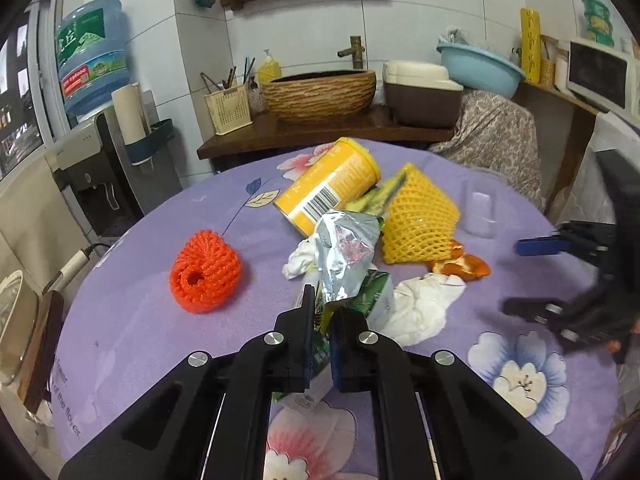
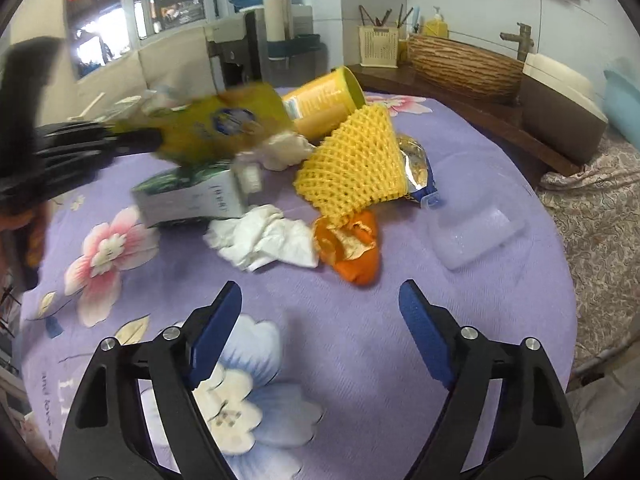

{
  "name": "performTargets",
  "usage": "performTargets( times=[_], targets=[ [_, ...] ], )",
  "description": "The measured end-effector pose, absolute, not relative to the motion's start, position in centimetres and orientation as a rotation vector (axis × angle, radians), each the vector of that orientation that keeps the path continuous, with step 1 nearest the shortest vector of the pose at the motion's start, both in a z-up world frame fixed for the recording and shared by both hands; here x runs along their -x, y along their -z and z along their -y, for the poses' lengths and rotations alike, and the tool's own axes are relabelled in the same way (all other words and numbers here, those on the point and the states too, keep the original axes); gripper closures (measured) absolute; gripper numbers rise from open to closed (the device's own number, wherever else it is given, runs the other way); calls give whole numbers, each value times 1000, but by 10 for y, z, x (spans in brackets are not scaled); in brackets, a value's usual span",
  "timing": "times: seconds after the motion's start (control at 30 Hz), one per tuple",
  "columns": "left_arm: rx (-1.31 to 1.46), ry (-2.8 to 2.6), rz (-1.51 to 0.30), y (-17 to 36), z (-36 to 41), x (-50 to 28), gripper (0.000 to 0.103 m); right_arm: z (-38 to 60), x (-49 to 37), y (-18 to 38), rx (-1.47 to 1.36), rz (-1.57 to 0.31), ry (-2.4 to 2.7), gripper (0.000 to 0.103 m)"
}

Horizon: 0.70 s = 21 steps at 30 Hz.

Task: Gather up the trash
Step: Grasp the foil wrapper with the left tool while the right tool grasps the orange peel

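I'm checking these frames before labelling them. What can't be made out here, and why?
- Left wrist view: the shut left gripper covers the pinched edge of the crinkled silver-lined snack bag.
- Right wrist view: that bag's yellow printed face is motion-blurred, so its print is unreadable.
- Left wrist view: the open right gripper is blurred and cut by the frame edge.
- Both views: no trash bin shows.

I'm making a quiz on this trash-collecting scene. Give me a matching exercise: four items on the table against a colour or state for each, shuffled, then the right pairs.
Things:
1. foam net sleeve lying alone
2. snack wrapper
3. round canister
4. crumpled tissue

Descriptions:
A. lying on its side, yellow
B. white, beside the orange peel
C. orange-red, apart from the pile
D. pinched in the left gripper

Pairs: 1-C, 2-D, 3-A, 4-B
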<state>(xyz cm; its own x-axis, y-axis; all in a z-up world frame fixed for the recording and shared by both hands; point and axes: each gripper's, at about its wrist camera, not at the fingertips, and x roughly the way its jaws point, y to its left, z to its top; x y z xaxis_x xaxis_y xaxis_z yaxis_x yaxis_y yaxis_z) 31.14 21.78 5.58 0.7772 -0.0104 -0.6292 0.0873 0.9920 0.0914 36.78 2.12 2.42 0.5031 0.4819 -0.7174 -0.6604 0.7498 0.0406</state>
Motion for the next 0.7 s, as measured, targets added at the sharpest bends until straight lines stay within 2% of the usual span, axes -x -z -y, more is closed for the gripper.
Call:
performTargets(
  times=[0.1, 0.33, 0.43, 0.6, 0.7],
  targets=[
    [-100, 61, -646, -63, -219, -296, 96, -31, -384, -15, 276, -811, -675, 38],
    [-45, 80, -615, -66, -220, -272, 96, -53, -399, -3, 368, -824, -646, 43],
    [-24, 97, -610, -65, -216, -262, 96, -58, -406, 2, 379, -831, -629, 48],
    [-13, 100, -601, -59, -211, -245, 96, -53, -415, 4, 315, -842, -626, 72],
    [-2, 96, -604, -54, -209, -238, 96, -47, -410, 1, 282, -831, -646, 78]
  ],
)
